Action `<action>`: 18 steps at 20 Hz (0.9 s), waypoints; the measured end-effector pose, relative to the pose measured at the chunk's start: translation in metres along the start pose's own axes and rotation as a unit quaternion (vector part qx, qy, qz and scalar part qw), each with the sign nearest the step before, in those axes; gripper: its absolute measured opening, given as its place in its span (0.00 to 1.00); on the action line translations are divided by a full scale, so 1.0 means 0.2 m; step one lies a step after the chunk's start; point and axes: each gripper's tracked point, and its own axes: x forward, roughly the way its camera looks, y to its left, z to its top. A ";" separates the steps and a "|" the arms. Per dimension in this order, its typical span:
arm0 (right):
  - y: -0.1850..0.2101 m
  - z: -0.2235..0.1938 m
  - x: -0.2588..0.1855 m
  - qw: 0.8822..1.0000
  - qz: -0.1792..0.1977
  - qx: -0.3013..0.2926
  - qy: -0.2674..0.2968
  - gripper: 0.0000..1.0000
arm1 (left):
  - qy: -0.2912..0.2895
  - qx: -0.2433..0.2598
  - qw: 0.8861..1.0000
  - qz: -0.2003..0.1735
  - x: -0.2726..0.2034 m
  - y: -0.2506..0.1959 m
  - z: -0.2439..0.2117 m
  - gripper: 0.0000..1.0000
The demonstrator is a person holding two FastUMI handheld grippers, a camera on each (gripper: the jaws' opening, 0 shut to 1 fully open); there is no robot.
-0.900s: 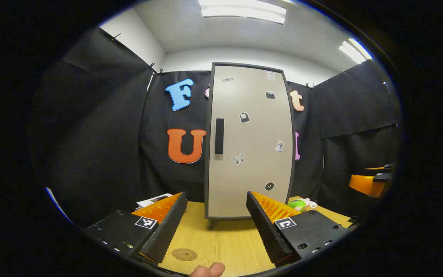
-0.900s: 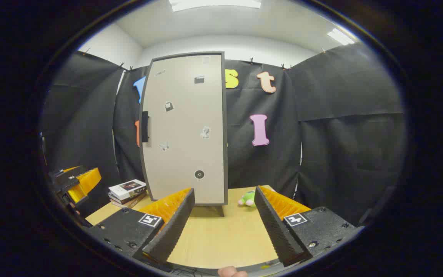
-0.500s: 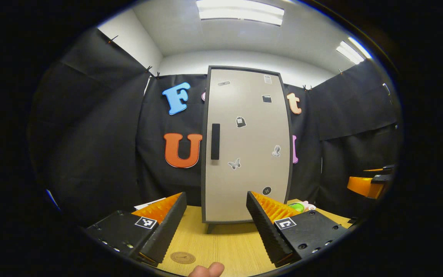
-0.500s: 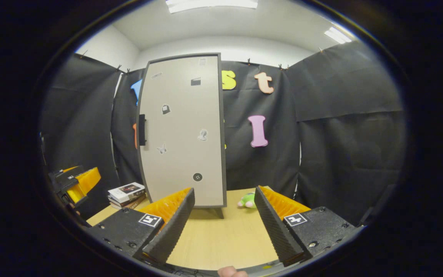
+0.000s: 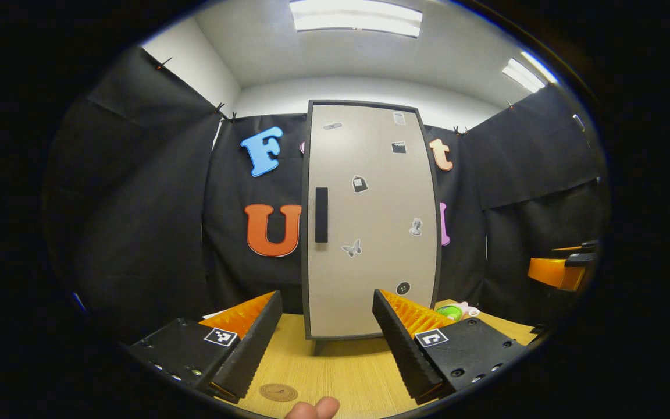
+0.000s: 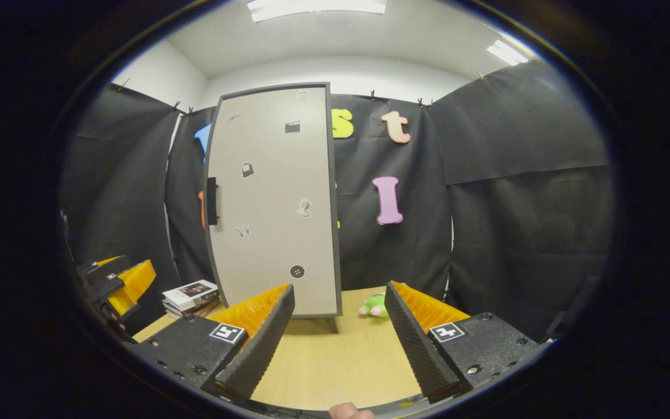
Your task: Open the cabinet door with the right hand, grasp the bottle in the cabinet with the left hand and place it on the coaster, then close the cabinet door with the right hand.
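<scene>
The right gripper is held wide open and empty, as is the left gripper. The cabinet door is shut, hiding the bottle; opening is not yet begun. Next, its handle must be reached.

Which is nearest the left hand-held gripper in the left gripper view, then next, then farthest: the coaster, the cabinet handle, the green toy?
1. Coaster, on the table just ahead of the left hand-held gripper.
2. Green toy, farther back, right of the cabinet.
3. Cabinet handle, high on the door's left edge.
</scene>
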 end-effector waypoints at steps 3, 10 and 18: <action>-0.01 0.01 0.00 1.000 -0.003 -0.004 -0.002 1.00 | -0.002 0.000 1.000 -0.003 0.00 -0.01 0.01 0.95; 0.04 0.01 0.02 1.000 0.009 -0.007 -0.004 1.00 | -0.001 -0.001 1.000 -0.005 0.00 -0.01 0.01 0.95; 0.20 0.09 0.12 0.999 0.051 -0.013 -0.011 1.00 | -0.007 0.003 1.000 -0.006 -0.02 -0.02 0.05 0.95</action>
